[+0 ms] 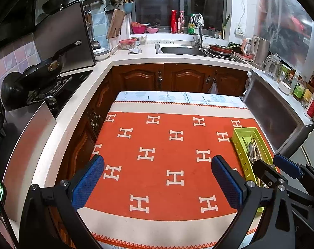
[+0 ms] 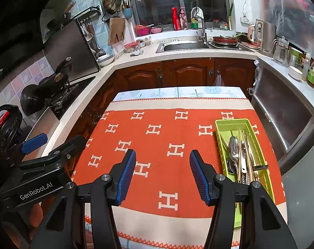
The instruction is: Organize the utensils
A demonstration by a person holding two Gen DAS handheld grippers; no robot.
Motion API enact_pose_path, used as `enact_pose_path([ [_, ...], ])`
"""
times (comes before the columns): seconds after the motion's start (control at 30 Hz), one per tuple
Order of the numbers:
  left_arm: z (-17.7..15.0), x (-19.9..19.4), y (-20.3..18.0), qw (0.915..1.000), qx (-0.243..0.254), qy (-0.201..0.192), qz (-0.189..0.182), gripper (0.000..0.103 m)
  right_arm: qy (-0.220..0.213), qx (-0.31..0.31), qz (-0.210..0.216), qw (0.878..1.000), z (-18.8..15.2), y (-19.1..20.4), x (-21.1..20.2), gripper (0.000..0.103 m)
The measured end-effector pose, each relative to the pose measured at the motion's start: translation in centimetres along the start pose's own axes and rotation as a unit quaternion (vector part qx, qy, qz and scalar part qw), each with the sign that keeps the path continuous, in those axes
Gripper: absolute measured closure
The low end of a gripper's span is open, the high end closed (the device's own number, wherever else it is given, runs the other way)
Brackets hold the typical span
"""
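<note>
Right wrist view: green slotted tray (image 2: pixel 225 124) at the table's right edge holds spoons (image 2: pixel 233 147) and chopsticks (image 2: pixel 247 153). Left gripper (image 2: pixel 35 143), lettered "GenRobot.AI", and right gripper (image 2: pixel 162 173) both gape empty.

Table cloth (image 2: pixel 157 157): orange, white H pattern, cream border, orange zigzag trim. Tray (image 2: pixel 225 124): lime green, silver spoons (image 2: pixel 233 147) inside. Tongs (image 2: pixel 162 174): black, blue ribbed pads (image 2: pixel 126 178). Cabinets (image 2: pixel 188 72): dark brown wood.

"GenRobot.AI" on left tool (image 2: pixel 35 144); "H" pattern on tablecloth (image 2: pixel 169 159)
</note>
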State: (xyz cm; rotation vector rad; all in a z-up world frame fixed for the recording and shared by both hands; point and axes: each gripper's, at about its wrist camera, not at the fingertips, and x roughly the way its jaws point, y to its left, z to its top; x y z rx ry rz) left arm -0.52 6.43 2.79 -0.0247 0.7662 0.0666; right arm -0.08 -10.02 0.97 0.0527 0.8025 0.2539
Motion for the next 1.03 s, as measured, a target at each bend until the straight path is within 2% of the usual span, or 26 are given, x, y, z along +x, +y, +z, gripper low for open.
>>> enact_pose_path([
  [1.03, -0.1, 1.4, 1.5, 0.9998, -0.011, 0.015, 0.004, 0.001, 0.017, -0.006, 0.004, 1.0, -0.1, 1.5, 3.0, 0.048],
])
